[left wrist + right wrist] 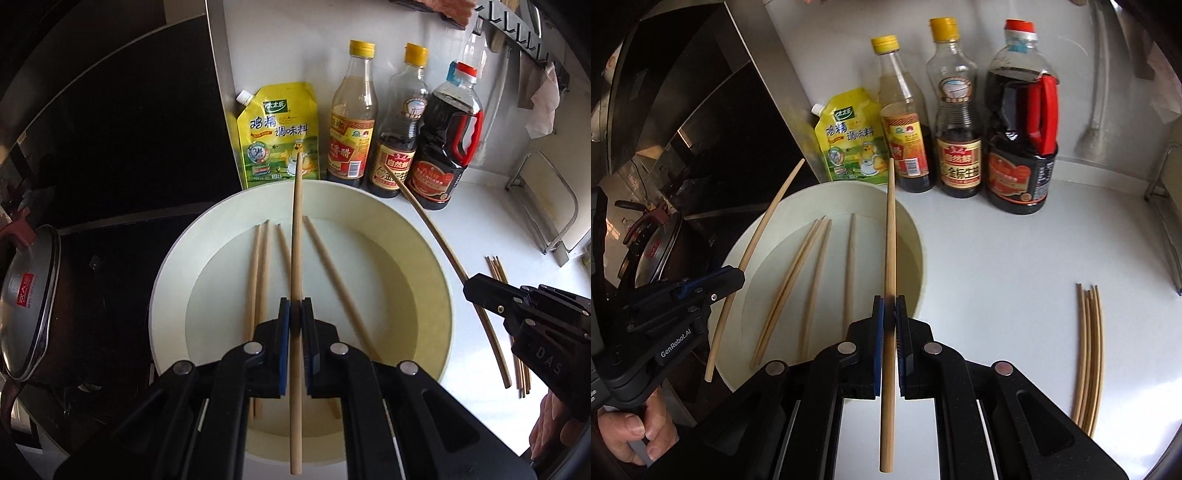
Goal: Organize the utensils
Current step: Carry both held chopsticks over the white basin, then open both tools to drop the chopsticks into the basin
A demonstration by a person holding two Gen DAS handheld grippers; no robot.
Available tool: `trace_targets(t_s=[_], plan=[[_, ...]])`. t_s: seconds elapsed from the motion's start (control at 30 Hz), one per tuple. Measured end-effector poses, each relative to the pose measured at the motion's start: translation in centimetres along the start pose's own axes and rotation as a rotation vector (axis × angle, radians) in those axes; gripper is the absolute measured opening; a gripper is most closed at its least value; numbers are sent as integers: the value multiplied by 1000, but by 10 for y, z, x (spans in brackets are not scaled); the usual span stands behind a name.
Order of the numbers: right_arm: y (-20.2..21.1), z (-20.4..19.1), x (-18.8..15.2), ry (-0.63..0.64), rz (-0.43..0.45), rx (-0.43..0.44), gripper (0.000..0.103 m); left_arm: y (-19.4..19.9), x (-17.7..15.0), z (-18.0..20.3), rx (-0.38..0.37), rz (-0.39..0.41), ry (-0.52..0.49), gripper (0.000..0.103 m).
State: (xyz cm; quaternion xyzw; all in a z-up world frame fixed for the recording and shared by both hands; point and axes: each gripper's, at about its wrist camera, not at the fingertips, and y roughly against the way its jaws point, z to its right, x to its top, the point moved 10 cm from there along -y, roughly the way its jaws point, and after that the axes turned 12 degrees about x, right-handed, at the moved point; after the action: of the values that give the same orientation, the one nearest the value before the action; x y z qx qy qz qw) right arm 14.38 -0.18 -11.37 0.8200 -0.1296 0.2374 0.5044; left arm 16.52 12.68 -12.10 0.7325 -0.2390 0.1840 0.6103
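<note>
Both fingers [296, 314] [889, 312] clamp chopsticks [296, 258] [891, 258].

Four chopsticks [266, 280] lie in basin [439, 280]. Pouch [277, 136] and three bottles [391, 125] stand behind it. Chopstick bundle [1089, 354] lies on counter [997, 258], right of basin.

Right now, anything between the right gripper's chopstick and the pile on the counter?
Nothing visible. The right gripper is shut on its chopstick over the bowl's right rim; bare counter lies between it and the chopstick pile. The bottles stand farther back.
</note>
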Motion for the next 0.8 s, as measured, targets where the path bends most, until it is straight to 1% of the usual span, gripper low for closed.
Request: trace_targets(t_s=[0.13, 0.33, 0.57, 0.63, 0.7, 0.8], plan=[[-29, -12, 4, 15, -54, 7, 6, -24, -4, -8, -22, -46, 8, 7], [-69, -21, 2, 12, -127, 19, 6, -54, -10, -10, -48, -104, 16, 7], [-90, -18, -1, -4, -170, 15, 6, -72, -12, -12, -76, -146, 37, 8], [-92, -17, -3, -13, -178, 19, 6, -73, -10, -13, -75, -141, 44, 13], [-92, -15, -4, -29, -177, 23, 6, -72, -8, -15, -72, -135, 46, 21], [-87, -12, -3, -40, -163, 22, 7, -71, -6, -17, -70, -132, 56, 25]])
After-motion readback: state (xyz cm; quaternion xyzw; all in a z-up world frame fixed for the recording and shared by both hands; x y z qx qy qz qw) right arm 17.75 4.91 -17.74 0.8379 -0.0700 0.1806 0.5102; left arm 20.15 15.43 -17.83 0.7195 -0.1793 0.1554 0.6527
